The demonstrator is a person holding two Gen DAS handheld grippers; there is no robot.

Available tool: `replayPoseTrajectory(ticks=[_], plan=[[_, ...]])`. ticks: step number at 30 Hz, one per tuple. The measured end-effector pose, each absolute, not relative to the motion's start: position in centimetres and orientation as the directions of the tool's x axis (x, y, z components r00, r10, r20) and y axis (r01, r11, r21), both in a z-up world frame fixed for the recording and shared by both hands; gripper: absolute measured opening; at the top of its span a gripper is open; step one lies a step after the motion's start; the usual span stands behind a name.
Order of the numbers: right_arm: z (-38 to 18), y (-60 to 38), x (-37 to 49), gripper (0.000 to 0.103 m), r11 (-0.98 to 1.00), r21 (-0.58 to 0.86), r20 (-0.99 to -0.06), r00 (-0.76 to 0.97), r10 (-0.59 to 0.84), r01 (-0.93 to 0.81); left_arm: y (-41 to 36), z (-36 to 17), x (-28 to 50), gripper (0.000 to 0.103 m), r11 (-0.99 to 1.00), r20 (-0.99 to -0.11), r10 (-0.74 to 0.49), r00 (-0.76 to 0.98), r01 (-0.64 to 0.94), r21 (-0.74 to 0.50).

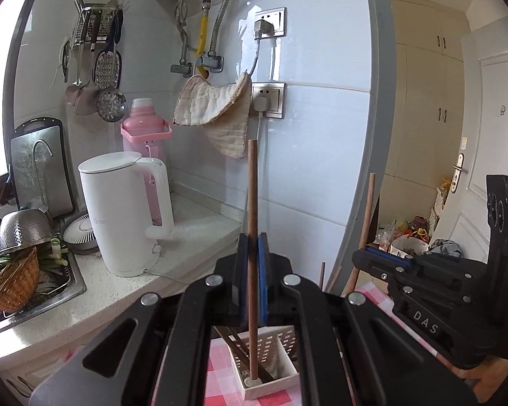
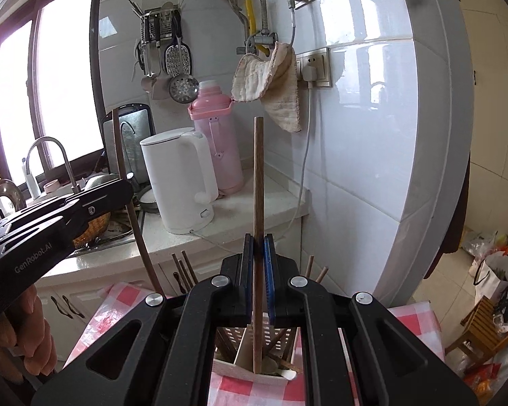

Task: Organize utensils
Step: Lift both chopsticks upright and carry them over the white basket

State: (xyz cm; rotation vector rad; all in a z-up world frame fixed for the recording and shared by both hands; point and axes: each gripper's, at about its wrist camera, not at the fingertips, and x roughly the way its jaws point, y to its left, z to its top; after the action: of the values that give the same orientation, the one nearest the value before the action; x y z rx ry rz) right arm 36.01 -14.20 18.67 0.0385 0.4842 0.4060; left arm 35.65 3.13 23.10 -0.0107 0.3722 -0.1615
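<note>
My left gripper [image 1: 253,243] is shut on a brown chopstick [image 1: 252,203] held upright, its lower end inside a white perforated utensil holder [image 1: 271,377] on the red-checked tablecloth. My right gripper [image 2: 258,247] is shut on another upright brown chopstick [image 2: 258,186], its lower end in the same holder [image 2: 250,370]. Several other chopsticks lean inside the holder. The right gripper shows in the left wrist view [image 1: 382,255] with its chopstick [image 1: 367,209]. The left gripper shows at the left of the right wrist view [image 2: 118,191] with its chopstick [image 2: 125,182].
A white kettle [image 1: 125,216] and a pink thermos [image 1: 145,125] stand on the counter [image 1: 199,226]. The sink [image 1: 34,291] holds a basket, a colander and greens. Ladles hang on the tiled wall. A cloth [image 1: 216,108] hangs over the sockets. Bags lie by the door [image 1: 406,237].
</note>
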Motion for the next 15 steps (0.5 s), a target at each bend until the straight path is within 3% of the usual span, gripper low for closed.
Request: replayPoseTrajectory(ticks=[15], plan=[[14.9,-13.0,38.6,0.009,0.918,0.126,-0.44,0.809,0.39,-0.375,3.1,17.8,38.8,0.006,0.99,-0.401,-0.131,0.907,0.139,-0.008]])
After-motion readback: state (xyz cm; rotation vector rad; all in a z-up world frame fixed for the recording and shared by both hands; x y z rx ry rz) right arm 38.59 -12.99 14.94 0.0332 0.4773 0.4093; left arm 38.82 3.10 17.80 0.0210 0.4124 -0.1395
